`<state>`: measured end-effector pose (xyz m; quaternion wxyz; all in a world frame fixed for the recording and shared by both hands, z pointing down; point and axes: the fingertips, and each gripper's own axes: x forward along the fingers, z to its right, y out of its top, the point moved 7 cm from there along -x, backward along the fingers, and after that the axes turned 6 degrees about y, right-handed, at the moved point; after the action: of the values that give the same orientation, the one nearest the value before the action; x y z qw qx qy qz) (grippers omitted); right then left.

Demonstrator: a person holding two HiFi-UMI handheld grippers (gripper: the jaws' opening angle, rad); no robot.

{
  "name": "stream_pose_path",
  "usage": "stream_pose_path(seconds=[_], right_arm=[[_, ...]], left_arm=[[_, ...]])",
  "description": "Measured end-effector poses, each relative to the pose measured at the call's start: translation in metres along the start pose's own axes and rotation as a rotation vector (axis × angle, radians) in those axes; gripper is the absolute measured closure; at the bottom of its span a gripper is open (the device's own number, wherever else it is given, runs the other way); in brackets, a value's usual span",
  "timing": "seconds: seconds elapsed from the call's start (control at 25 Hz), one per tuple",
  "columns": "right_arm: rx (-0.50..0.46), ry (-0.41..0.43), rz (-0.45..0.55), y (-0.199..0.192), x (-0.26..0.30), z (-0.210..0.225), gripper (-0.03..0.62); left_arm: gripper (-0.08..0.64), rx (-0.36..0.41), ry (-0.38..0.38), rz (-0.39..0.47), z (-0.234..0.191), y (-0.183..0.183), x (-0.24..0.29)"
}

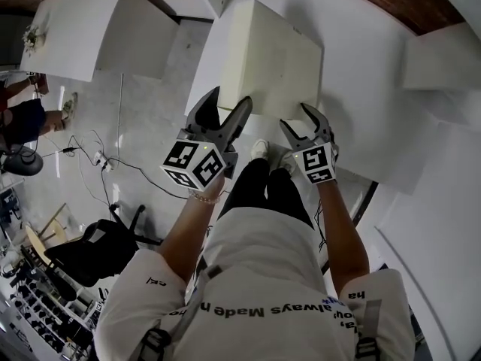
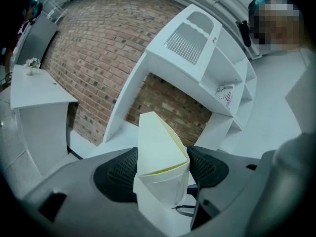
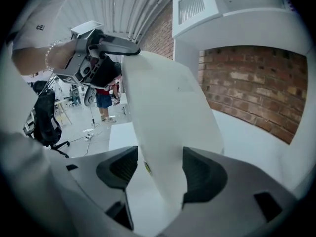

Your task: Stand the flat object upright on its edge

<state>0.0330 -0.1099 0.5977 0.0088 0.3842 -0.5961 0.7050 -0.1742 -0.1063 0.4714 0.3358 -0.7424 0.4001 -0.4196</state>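
The flat object is a cream slab (image 1: 274,55), tilted up off the white table (image 1: 368,96) with its near edge raised. My left gripper (image 1: 230,98) is shut on the slab's near left corner; in the left gripper view both pads press on the slab (image 2: 158,147). My right gripper (image 1: 297,116) straddles the near right corner. In the right gripper view the slab (image 3: 168,127) stands between the jaws, against the right pad with a slit of table showing at the left pad. The left gripper (image 3: 106,46) shows there on the slab's far corner.
A white shelf unit (image 2: 197,48) stands against a brick wall (image 2: 98,48) behind the table. White counters (image 1: 90,21) lie to the left. Cables (image 1: 105,160) and a black office chair (image 1: 94,247) are on the floor, with another person (image 1: 22,119) at the far left.
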Motion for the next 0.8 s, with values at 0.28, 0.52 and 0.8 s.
stream_pose_path(seconds=[0.28,0.52,0.8], right_arm=[[0.083,0.018,0.067,0.023,0.038,0.019,0.314],[0.117,0.037,0.103,0.042,0.071,0.037,0.314],[0.167,0.034,0.160,0.059,0.110,0.055,0.314]], left_arm=[[0.245,0.139,0.033,0.030,-0.003,0.041,0.028],[0.245,0.265,0.057,0.049,-0.003,0.072,0.055],[0.245,0.386,0.086,0.083,-0.007,0.095,0.081]])
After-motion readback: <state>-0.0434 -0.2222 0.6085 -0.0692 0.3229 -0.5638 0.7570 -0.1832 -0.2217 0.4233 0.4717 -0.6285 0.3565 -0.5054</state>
